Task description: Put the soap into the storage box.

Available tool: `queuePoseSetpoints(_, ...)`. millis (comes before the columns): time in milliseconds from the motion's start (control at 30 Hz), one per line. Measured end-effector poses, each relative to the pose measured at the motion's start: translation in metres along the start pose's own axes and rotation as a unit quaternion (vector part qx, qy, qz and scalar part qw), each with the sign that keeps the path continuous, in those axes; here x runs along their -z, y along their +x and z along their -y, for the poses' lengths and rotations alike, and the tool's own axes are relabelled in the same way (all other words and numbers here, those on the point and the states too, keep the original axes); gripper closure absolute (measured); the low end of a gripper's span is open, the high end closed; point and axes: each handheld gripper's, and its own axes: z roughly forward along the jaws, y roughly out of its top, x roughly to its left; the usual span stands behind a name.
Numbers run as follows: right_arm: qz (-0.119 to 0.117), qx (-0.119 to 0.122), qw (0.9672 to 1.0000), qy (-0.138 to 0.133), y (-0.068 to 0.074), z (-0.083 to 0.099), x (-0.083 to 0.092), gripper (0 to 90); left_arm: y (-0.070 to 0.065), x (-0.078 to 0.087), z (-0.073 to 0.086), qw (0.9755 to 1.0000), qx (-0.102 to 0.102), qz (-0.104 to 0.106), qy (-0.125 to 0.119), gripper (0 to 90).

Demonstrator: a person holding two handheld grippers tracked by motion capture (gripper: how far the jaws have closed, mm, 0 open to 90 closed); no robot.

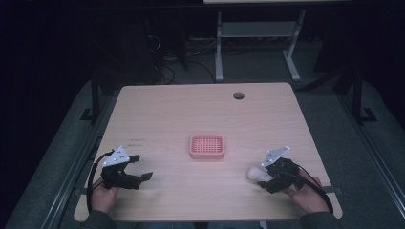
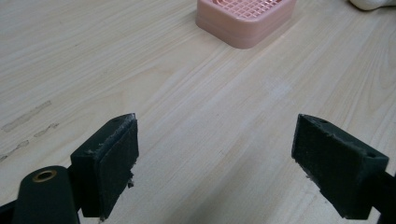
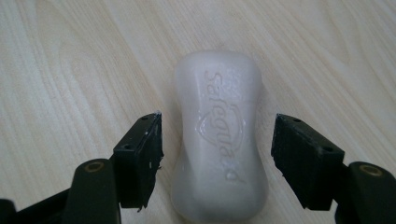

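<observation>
Straddling a white bar of soap (image 3: 218, 140), right gripper (image 3: 217, 154) noted with jaws spread, one either side of the bar, a clear gap left on each flank; not yet closed on it. Long axis of the soap seen running along the line of the jaws, away from the camera, so the narrow waist lies squarely across the closing direction. Embossed brand lettering legible on the upper face. Bar lying flat on the wooden table (image 1: 157, 114), toward the near right corner, where the high view places it (image 1: 257, 172) at the tip of the right gripper (image 1: 267, 175).

Left gripper (image 2: 217, 154) likewise observed with jaws wide apart and nothing between them, bare wood beneath. Placed near the near left corner (image 1: 138, 168) in the high view, well apart from the soap. Right hand (image 1: 308, 193) therefore judged the nearer by far, and the only one positioned to take the bar.

Pink soap dish (image 1: 207, 146) with gridded top standing near the table's middle, between the two grippers and farther from the near edge; empty. Same dish visible ahead of the left gripper (image 2: 245, 21). Soap lying right of and nearer than the dish.
</observation>
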Motion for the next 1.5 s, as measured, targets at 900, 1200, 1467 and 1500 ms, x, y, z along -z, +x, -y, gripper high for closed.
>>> queuePoseSetpoints(900, -0.015, 0.005, 0.9995, 0.029, -0.006, -0.005, -0.019, 45.2, 0.000, -0.001, 0.000, 1.0000, -0.003, 0.001, 0.001, 14.0)
queuePoseSetpoints(1200, -0.023, -0.005, 0.9994, 0.024, -0.008, -0.004, -0.019, 47.5, 0.000, 0.000, 0.000, 1.0000, -0.002, 0.001, 0.001, 14.0)
queuePoseSetpoints(1467, -0.021, -0.005, 0.9994, 0.027, -0.006, -0.005, -0.018, 48.1, 0.000, 0.000, 0.000, 1.0000, 0.000, 0.000, -0.003, 14.0)
queuePoseSetpoints(1500, -0.022, -0.006, 0.9994, 0.025, -0.006, -0.005, -0.018, 48.1, 0.000, 0.000, 0.000, 1.0000, 0.000, 0.000, -0.003, 14.0)
